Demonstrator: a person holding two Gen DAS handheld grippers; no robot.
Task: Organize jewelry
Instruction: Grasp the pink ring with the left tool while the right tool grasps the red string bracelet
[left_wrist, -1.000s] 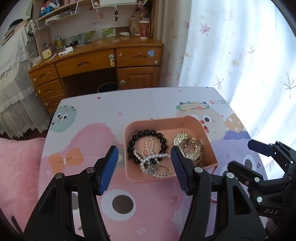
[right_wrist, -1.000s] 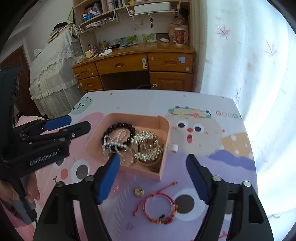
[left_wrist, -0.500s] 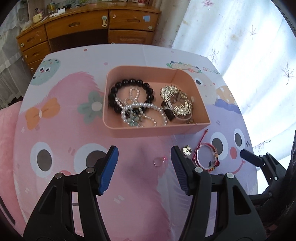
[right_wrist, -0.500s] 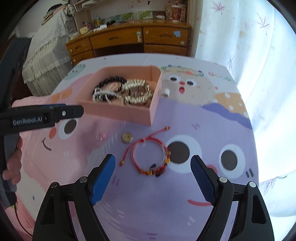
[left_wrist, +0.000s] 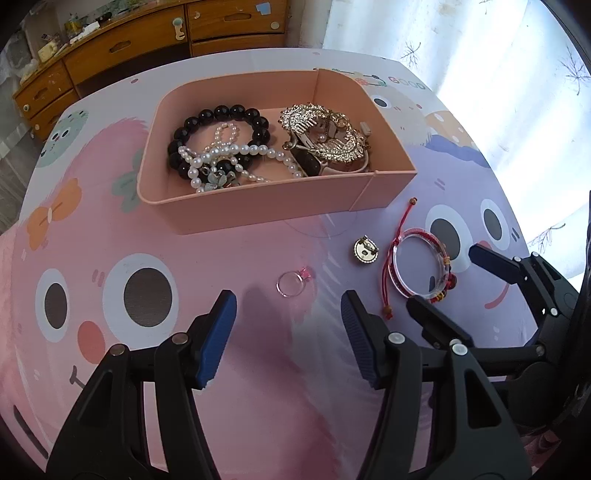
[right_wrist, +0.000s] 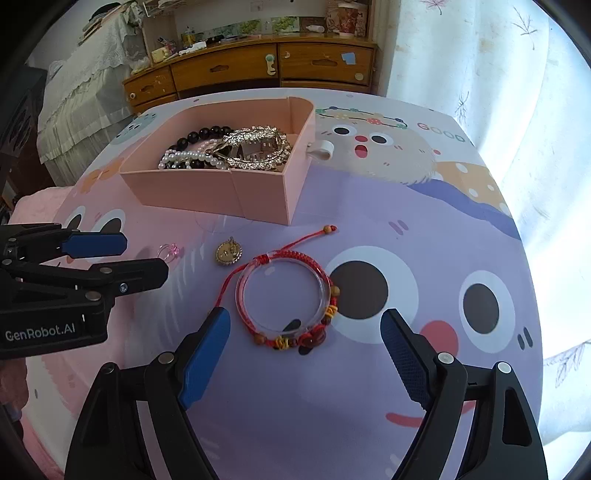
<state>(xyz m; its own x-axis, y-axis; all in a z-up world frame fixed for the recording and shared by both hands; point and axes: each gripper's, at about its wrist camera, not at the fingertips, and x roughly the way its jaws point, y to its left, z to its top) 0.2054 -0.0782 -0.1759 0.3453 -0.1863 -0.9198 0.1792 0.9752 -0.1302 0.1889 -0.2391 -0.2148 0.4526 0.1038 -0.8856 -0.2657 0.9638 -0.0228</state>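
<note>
A pink box (left_wrist: 258, 205) (right_wrist: 207, 192) on the cartoon tablecloth holds a black bead bracelet (left_wrist: 221, 114), a pearl strand (left_wrist: 236, 151) and gold pieces (left_wrist: 325, 136). On the cloth in front of it lie a small pink ring (left_wrist: 291, 282) (right_wrist: 170, 251), a gold round charm (left_wrist: 365, 252) (right_wrist: 229, 253) and a red cord bracelet with a clear bangle (left_wrist: 421, 269) (right_wrist: 288, 299). My left gripper (left_wrist: 288, 325) is open just before the ring. My right gripper (right_wrist: 304, 341) is open around the near side of the red bracelet.
A small white ring-shaped piece (right_wrist: 322, 149) lies right of the box. A wooden desk with drawers (right_wrist: 258, 70) stands beyond the table, a white curtain (right_wrist: 480, 55) at right, a bed with lace cover (right_wrist: 81, 92) at left.
Both grippers have tilted down and moved closer to the table. The ring, charm and red bracelet now lie near the fingertips. Both stay open.
</note>
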